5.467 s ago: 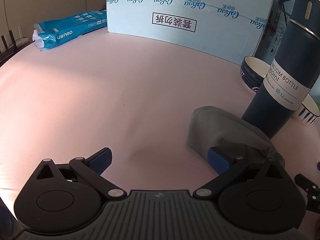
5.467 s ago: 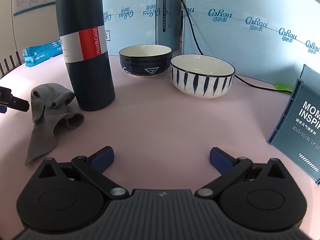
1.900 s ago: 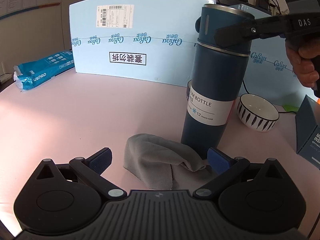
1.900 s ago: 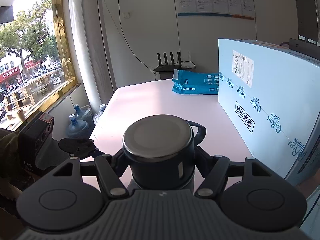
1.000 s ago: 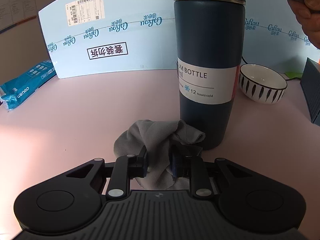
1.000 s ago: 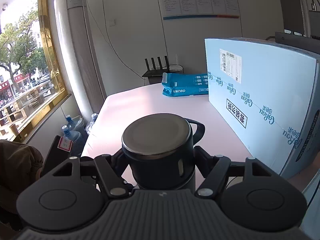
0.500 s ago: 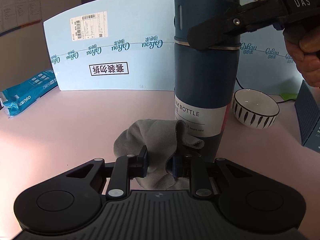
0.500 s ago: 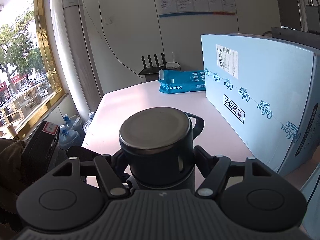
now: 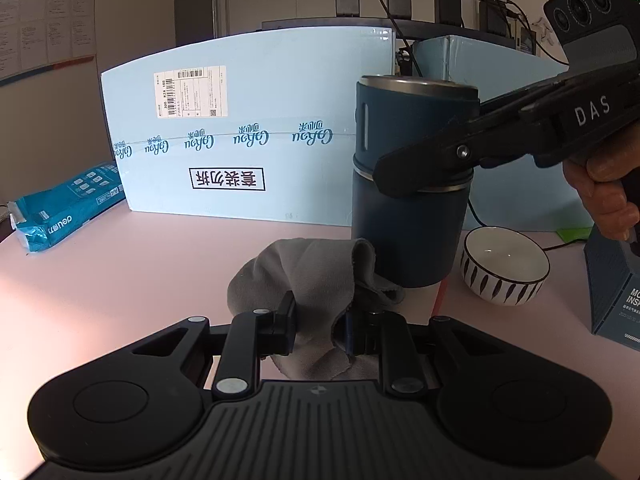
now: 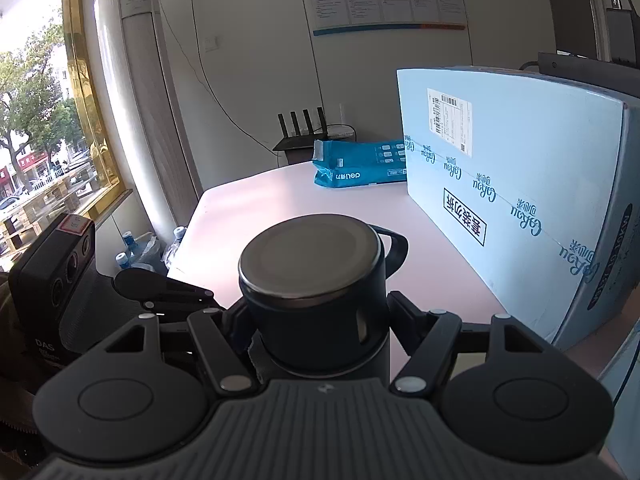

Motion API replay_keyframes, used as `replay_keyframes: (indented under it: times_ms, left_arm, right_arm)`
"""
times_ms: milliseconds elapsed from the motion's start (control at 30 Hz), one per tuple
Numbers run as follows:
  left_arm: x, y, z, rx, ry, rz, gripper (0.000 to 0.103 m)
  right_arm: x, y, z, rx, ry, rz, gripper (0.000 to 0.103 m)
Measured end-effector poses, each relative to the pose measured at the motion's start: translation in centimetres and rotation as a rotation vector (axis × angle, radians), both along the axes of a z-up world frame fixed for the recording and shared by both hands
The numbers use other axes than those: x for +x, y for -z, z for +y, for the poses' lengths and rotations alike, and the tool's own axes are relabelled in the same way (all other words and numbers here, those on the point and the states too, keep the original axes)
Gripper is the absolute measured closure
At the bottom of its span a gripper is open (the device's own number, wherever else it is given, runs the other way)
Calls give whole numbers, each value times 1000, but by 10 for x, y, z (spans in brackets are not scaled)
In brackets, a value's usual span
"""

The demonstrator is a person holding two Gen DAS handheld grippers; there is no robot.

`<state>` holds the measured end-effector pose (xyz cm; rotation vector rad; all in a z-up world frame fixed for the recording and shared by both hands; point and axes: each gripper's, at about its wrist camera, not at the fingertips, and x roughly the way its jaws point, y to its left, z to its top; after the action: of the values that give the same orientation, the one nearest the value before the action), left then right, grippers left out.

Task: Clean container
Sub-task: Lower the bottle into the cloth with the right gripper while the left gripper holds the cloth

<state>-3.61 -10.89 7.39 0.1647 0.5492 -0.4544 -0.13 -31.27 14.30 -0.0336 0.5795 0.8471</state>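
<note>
A tall dark blue vacuum bottle (image 9: 408, 200) stands on the pink table, its steel lid (image 10: 310, 260) seen from above in the right wrist view. My right gripper (image 10: 316, 320) is shut on the bottle just below the cap, and its black arm (image 9: 500, 140) crosses the left wrist view. My left gripper (image 9: 316, 320) is shut on a grey cloth (image 9: 304, 276), held bunched against the bottle's lower left side, above the table. The bottle's base is hidden behind the cloth.
A striped white bowl (image 9: 504, 268) sits right of the bottle, and a dark blue box (image 9: 616, 292) at the far right. A large light blue carton (image 9: 248, 140) stands behind. A teal packet (image 9: 64, 204) lies at the back left of the pink table (image 9: 120, 272).
My left gripper closed on the cloth a second ago and has since lifted it, bringing it up against the bottle. My right gripper keeps holding the bottle.
</note>
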Motion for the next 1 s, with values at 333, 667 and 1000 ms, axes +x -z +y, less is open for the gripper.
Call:
replay_keyframes:
  times_ms: [333, 667, 1000]
  left_arm:
    - [-6, -21, 10, -105, -25, -46, 85]
    - [-9, -30, 11, -131, -30, -63, 84]
    - [-10, -34, 11, -117, -35, -73, 84]
  right_arm:
    - [-1, -1, -1, 0, 6, 4, 31]
    - [-4, -7, 0, 3, 9, 20, 29]
    - [-2, -32, -1, 81, 19, 1, 19]
